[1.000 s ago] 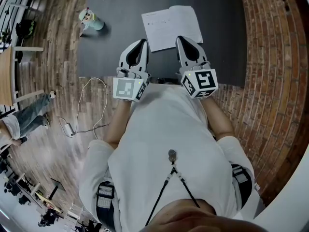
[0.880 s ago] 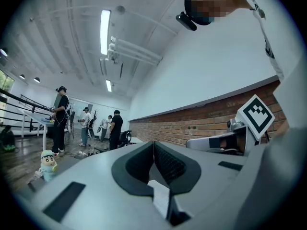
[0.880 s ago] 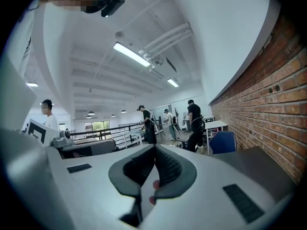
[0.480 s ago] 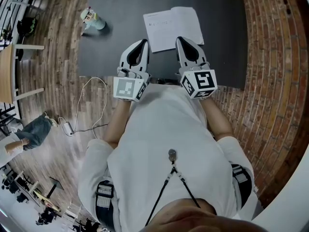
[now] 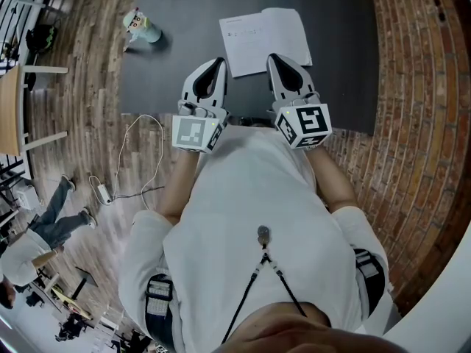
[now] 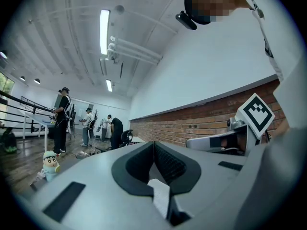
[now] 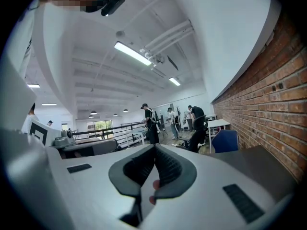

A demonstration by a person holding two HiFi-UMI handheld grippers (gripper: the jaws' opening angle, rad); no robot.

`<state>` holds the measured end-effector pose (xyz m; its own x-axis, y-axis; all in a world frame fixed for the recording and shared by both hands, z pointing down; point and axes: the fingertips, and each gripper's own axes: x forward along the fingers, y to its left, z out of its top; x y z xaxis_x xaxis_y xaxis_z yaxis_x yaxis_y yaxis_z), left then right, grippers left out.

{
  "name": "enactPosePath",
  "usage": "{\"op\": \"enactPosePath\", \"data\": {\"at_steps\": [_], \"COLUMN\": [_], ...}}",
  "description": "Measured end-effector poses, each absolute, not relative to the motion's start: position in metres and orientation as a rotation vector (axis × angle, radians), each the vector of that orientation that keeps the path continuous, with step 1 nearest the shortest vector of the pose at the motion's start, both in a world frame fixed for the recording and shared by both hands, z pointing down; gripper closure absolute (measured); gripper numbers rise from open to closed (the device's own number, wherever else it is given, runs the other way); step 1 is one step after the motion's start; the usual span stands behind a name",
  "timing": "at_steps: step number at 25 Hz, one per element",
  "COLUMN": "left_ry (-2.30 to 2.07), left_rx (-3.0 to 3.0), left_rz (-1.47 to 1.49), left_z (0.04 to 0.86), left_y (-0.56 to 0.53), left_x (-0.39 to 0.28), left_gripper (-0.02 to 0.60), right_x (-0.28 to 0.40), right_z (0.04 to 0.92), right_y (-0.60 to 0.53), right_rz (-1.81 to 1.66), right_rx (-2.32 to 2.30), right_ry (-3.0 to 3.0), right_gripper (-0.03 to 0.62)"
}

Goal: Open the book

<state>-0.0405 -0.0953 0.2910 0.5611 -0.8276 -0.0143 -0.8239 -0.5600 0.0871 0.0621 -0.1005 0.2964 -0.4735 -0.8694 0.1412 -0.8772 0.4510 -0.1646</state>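
A white book lies flat on the dark table, showing a pale printed face, with its near edge just beyond my gripper tips. In the head view my left gripper hovers at the book's near left corner, and my right gripper is over its near edge. Both point level across the table with the jaws closed together. The left gripper view shows the left gripper shut with nothing between its pads. The right gripper is also shut and empty. The book is not visible in either gripper view.
A small cartoon figurine stands at the table's left side, also seen as a figurine in the left gripper view. A white cable trails on the wooden floor at left. A brick surface lies to the right. Several people stand far off.
Both grippers and the book stay where they were. A bystander on the floor at the far left has walked further down the head view.
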Motion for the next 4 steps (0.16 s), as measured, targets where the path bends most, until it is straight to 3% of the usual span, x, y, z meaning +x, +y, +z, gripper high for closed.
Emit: {"op": "enactPosePath", "data": {"at_steps": [4], "left_ry": [-1.440], "left_rx": [2.712], "left_rz": [-0.084], "left_z": [0.2914], "left_y": [-0.0929], "left_x": [-0.0401], "left_gripper": [0.558], "right_x": [0.0631], "right_z": [0.2977], "right_y": [-0.0970], "right_rz": [0.337], "right_rx": [1.593], "right_ry": [-2.644], "right_gripper": [0.559]}}
